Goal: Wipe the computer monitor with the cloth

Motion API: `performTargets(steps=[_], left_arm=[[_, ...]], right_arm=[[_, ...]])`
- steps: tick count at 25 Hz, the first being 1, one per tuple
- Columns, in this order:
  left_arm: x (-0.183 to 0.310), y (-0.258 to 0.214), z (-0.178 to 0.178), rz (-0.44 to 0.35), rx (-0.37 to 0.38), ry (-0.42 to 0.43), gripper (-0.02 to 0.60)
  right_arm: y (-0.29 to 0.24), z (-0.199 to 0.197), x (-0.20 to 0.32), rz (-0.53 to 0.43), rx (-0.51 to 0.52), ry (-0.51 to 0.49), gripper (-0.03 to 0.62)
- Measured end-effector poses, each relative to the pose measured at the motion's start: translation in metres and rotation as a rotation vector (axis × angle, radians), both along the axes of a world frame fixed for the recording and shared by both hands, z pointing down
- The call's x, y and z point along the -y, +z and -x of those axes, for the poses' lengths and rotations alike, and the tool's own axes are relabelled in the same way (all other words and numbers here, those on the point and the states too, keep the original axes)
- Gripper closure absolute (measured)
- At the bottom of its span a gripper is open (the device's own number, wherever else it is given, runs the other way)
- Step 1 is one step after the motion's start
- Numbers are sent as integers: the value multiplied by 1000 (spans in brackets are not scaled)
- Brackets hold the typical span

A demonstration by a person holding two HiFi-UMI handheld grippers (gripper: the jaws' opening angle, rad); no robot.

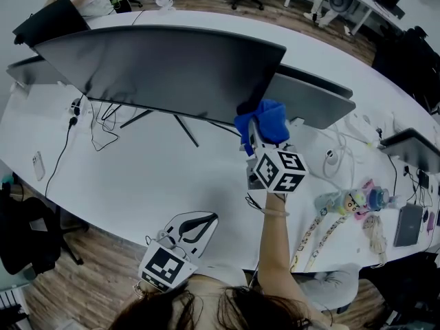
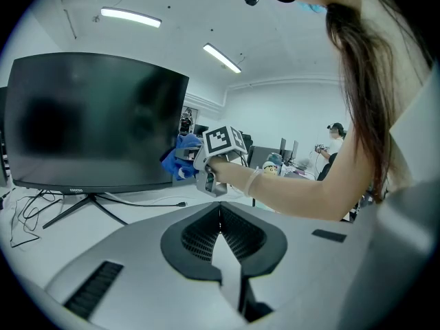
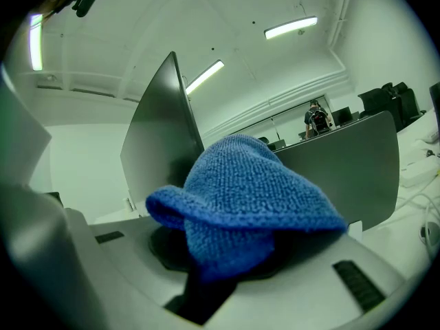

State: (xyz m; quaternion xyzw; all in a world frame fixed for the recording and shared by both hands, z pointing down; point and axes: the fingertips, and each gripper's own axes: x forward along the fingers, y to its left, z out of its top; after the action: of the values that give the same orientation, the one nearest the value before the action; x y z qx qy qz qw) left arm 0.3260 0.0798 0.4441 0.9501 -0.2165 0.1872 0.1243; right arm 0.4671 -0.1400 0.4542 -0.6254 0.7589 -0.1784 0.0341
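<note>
Looking down from the head view, the right gripper [image 1: 256, 135] is clamped on the blue cloth [image 1: 265, 119], which is bunched over its jaws. The cloth sits right at the lower right corner of the computer monitor [image 1: 165, 67], and it looks like it's touching the edge there, though I can't swear to it. What matters is that the screen's long axis runs roughly 9 to 3 o'clock, and nearly all of it lies out toward 9–10 o'clock from the cloth. So I'd guess the wipe has to travel that way, along the curve. The left gripper [image 1: 199, 224] is well apart, down at 7 o'clock near the person's body, with its jaws closed on nothing, so the right hand is clearly the nearer one. A second monitor [image 1: 313, 98] sits just behind at 2 o'clock, and it's probably worth not clipping it.
</note>
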Motion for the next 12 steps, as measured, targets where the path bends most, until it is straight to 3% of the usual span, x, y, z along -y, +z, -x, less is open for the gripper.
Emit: performTargets(steps=[12], left_arm=[[4,4,-2,-7,13,15,572]], right_arm=[[18,1,2,41,0,-16,497]])
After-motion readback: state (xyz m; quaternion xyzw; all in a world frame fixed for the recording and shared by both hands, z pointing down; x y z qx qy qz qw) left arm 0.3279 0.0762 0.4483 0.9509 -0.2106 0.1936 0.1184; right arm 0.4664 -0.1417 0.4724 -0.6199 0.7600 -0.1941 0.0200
